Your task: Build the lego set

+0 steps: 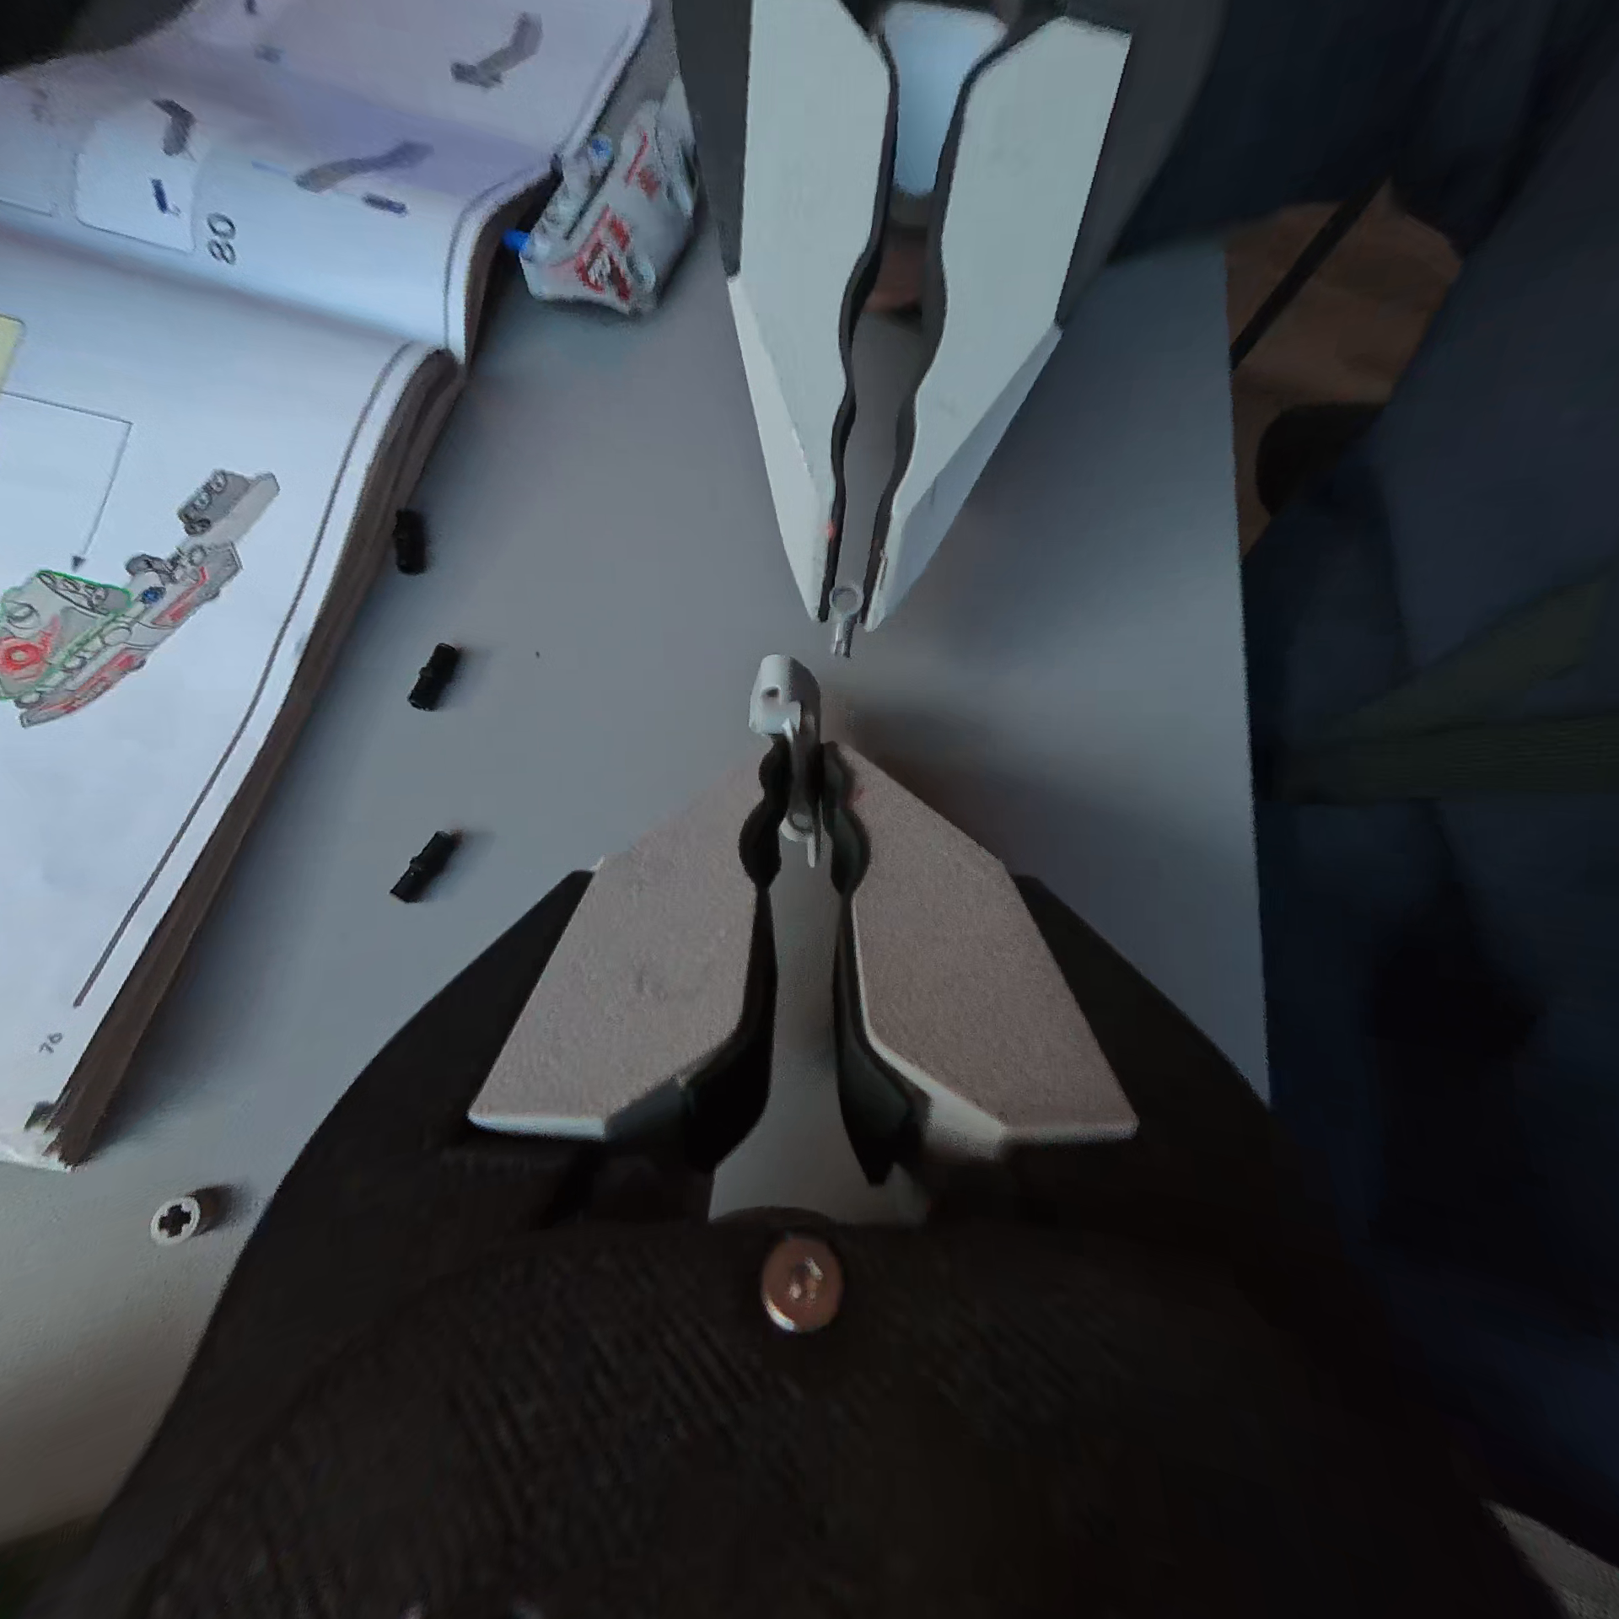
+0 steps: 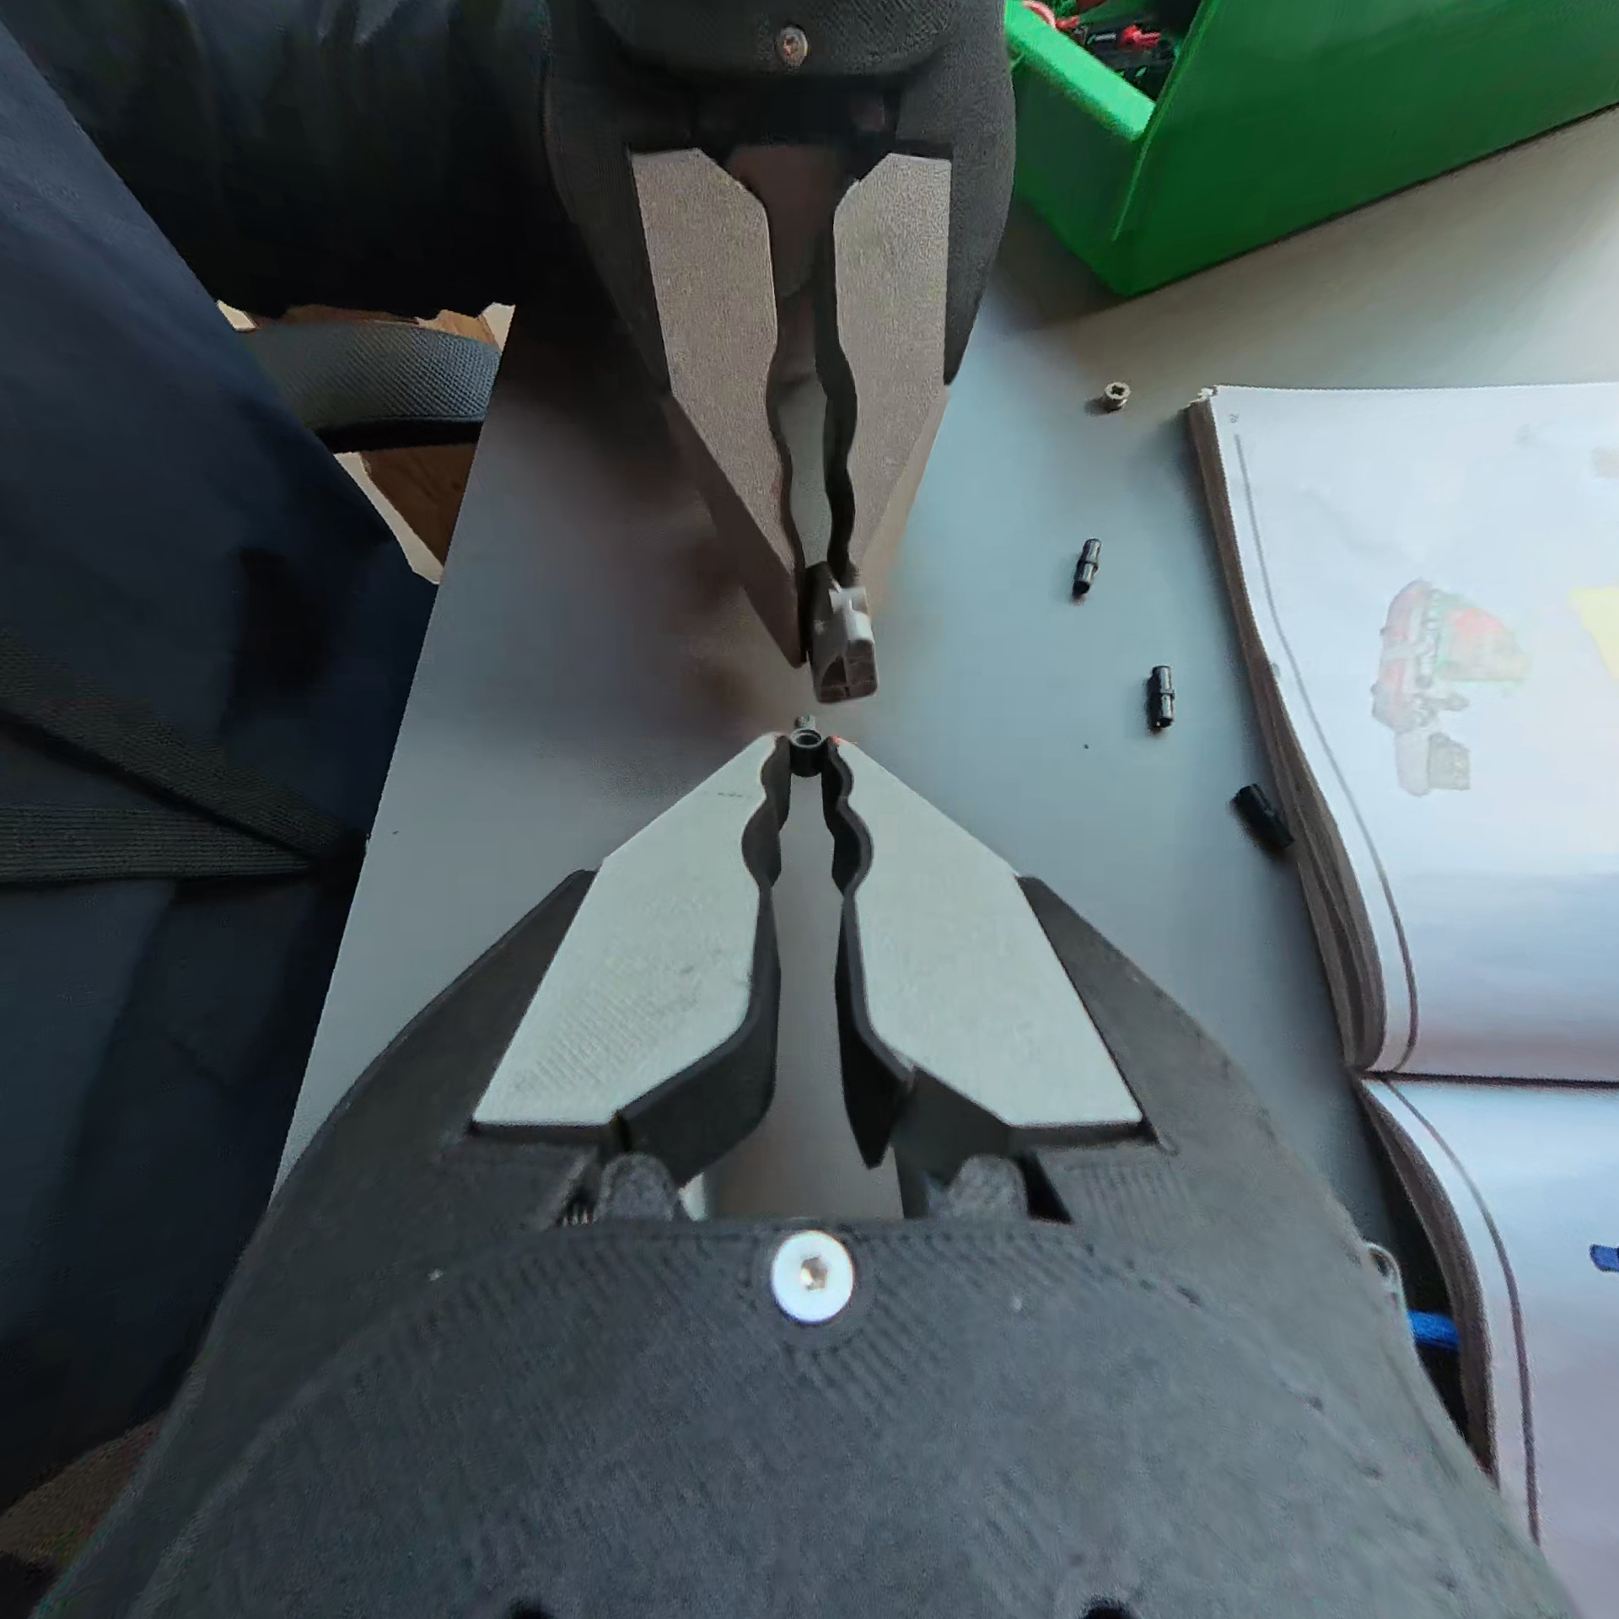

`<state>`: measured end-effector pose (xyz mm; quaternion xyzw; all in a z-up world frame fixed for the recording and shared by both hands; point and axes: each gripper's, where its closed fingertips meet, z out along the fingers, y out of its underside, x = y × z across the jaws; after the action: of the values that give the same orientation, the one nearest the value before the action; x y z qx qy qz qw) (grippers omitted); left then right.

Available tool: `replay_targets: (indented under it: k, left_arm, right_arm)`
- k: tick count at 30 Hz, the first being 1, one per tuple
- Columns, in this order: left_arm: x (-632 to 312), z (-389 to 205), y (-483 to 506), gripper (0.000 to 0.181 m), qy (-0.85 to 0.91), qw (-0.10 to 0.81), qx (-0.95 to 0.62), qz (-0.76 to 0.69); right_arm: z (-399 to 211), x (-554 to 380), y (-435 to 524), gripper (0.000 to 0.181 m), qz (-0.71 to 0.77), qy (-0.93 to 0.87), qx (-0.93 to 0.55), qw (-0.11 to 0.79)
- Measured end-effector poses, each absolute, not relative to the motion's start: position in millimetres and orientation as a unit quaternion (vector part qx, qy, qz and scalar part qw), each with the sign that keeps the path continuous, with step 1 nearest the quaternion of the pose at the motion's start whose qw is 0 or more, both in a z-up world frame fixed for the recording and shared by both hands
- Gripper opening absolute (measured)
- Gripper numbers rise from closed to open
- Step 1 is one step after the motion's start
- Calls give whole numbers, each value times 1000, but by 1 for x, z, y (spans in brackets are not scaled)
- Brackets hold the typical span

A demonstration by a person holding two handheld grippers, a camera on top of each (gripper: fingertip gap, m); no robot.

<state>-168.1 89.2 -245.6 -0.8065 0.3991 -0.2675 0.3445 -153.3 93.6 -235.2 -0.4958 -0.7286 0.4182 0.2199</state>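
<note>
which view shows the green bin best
The right wrist view: the green bin sits at its top right corner, open side and wall visible, partly cropped. The left wrist view does not show it.

Two grippers, left gripper (image 1: 799,771) and right gripper (image 2: 804,758), each pinching one small piece: one light grey connector (image 1: 782,696), one dark pin (image 2: 803,745)

Three loose black pins (image 1: 410,540) (image 1: 433,675) (image 1: 423,865) at left of frame

One open instruction booklet (image 1: 175,438)

One partly built model (image 1: 613,219), upper centre, blurred

One green bin (image 2: 1270,131), upper right

One round bush (image 1: 184,1218), possibly a screw head
</note>
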Motion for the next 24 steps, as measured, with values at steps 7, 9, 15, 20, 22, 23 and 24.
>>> replay_targets:
  k: [7, 9, 15, 20, 22, 23, 24]
  left_arm:
    - [-163, -219, 86, 3, 391, 398, -764, -324]
    - [-161, -218, 85, 3, 399, 404, -757, -323]
    - [-160, -208, 86, 3, 396, 437, -741, -322]
    - [-158, -203, 85, 3, 392, 450, -731, -331]
    - [-158, -202, 85, 3, 390, 450, -731, -333]
    - [-158, -201, 85, 3, 390, 451, -729, -336]
    - [-158, -200, 85, 3, 388, 453, -728, -338]
  right_arm:
    - [-207, -156, 98, 4, 450, -707, -472, 274]
    - [-207, -156, 96, 4, 449, -708, -469, 276]
    - [-205, -156, 91, 4, 451, -713, -461, 276]
    - [-200, -156, 91, 3, 453, -710, -455, 288]
    - [-199, -156, 90, 4, 459, -709, -451, 288]
    - [-198, -156, 89, 3, 462, -708, -450, 288]
    - [-196, -156, 89, 4, 464, -706, -448, 291]
